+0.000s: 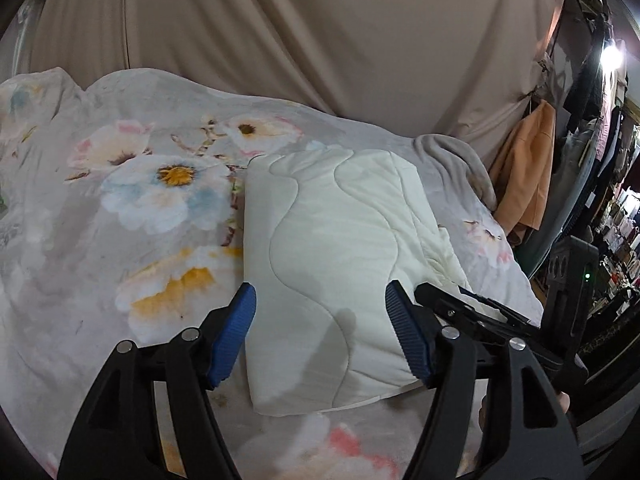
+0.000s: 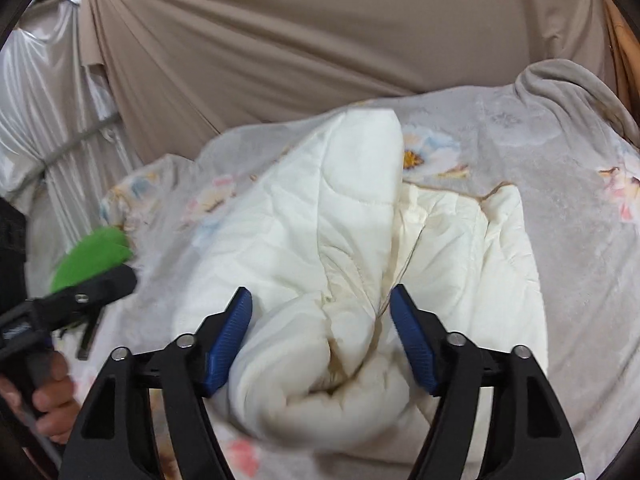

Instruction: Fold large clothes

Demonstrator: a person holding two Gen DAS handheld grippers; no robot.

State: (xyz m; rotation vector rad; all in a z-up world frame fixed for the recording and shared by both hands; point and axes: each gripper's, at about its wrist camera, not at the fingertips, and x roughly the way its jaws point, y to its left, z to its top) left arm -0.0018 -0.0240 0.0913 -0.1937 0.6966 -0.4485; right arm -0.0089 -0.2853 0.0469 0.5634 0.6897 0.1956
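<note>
On a bed spread with a floral sheet (image 1: 132,208), a cream quilted comforter (image 1: 336,240) lies folded into a thick bundle, its rolled end facing the right wrist camera. Both claws stand apart and grip nothing. The left gripper (image 1: 320,332) hovers over the bundle's near end, blue pads (image 1: 234,332) at 9 and 3 o'clock of the stitched top layer, clear of the cloth. The right gripper (image 2: 320,332) frames the rolled end (image 2: 320,380) the same way, with no visible pinch on the fabric. At 9 o'clock in the right view, a hand (image 2: 48,396) holds the other tool, a green patch showing on it. A tan curtain (image 1: 320,32) hangs behind the bed, and a grey blanket (image 2: 568,92) lies bunched at 1 o'clock.
</note>
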